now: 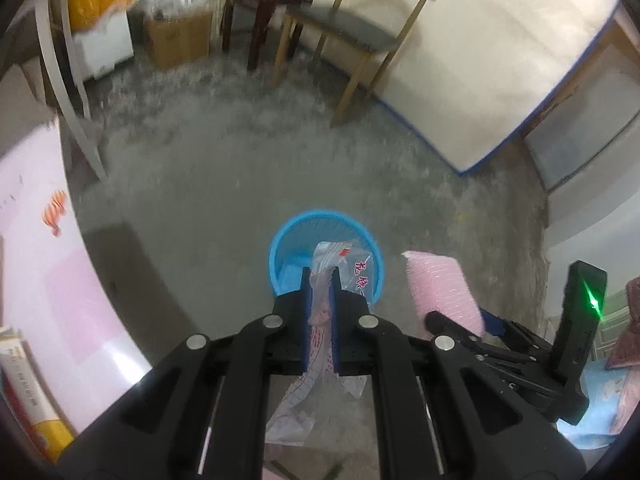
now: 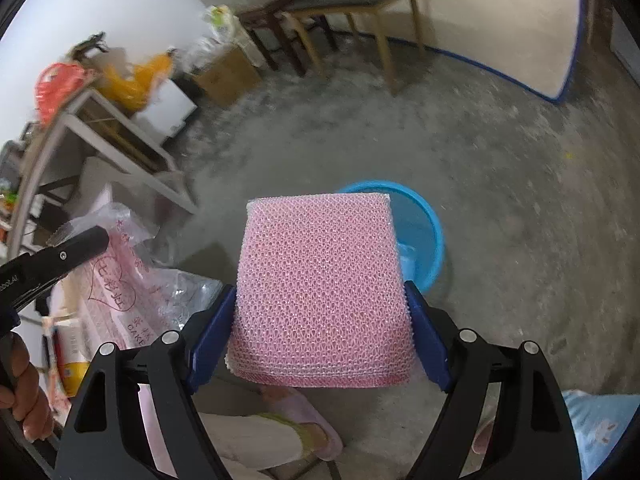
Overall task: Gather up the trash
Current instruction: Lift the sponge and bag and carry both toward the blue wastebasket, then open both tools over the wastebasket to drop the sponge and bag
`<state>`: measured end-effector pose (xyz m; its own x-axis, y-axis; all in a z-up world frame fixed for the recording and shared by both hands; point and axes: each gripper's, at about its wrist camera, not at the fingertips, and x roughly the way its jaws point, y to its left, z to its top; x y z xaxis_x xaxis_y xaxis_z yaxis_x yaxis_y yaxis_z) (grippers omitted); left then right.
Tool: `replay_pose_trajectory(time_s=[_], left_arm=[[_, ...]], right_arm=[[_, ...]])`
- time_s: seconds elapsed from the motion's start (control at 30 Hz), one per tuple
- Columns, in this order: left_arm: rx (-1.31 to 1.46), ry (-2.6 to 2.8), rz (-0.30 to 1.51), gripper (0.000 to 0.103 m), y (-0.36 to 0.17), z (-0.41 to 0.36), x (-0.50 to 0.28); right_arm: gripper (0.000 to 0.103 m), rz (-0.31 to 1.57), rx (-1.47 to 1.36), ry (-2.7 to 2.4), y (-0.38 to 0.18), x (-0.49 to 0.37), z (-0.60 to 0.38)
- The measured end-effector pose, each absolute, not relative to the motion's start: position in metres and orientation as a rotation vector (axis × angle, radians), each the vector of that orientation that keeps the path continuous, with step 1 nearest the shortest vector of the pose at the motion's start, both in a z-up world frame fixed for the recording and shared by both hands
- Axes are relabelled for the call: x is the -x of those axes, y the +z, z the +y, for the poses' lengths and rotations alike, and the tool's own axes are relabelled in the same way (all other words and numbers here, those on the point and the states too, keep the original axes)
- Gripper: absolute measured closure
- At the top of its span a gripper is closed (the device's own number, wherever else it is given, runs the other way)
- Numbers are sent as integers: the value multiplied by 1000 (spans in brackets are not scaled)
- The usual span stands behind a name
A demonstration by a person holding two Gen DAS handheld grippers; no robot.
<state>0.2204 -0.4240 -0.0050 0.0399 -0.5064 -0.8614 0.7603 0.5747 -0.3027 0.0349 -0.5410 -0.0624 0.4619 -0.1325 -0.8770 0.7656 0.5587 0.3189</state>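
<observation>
My left gripper (image 1: pixel 321 280) is shut on a clear plastic wrapper (image 1: pixel 354 266) with red print, which hangs over the blue waste bin (image 1: pixel 288 242) on the floor. My right gripper (image 2: pixel 320 300) is shut on a pink mesh sponge (image 2: pixel 320 292), its blue pads pressing both sides. The sponge (image 1: pixel 440 292) also shows in the left wrist view, to the right of the bin. In the right wrist view the blue bin (image 2: pixel 420 220) sits just beyond the sponge, and the wrapper (image 2: pixel 120 276) hangs at left under the left gripper's finger (image 2: pixel 80 242).
A wooden chair (image 1: pixel 348 32) and a dark stool (image 1: pixel 264 4) stand at the far side, with a cardboard box (image 1: pixel 180 36) and bags to their left. A mattress (image 1: pixel 500 60) leans at right. A pink-topped table (image 1: pixel 40 260) is at left. A person's slippered foot (image 2: pixel 304 420) is below.
</observation>
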Motion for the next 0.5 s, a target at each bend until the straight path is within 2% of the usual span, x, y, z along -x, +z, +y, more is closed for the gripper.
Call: replay_pose_trajectory(time_s=[0.5], left_arm=[[-305, -884, 1417, 97, -94, -476, -238]], right_arm=[[24, 996, -1013, -633, -150, -25, -598]])
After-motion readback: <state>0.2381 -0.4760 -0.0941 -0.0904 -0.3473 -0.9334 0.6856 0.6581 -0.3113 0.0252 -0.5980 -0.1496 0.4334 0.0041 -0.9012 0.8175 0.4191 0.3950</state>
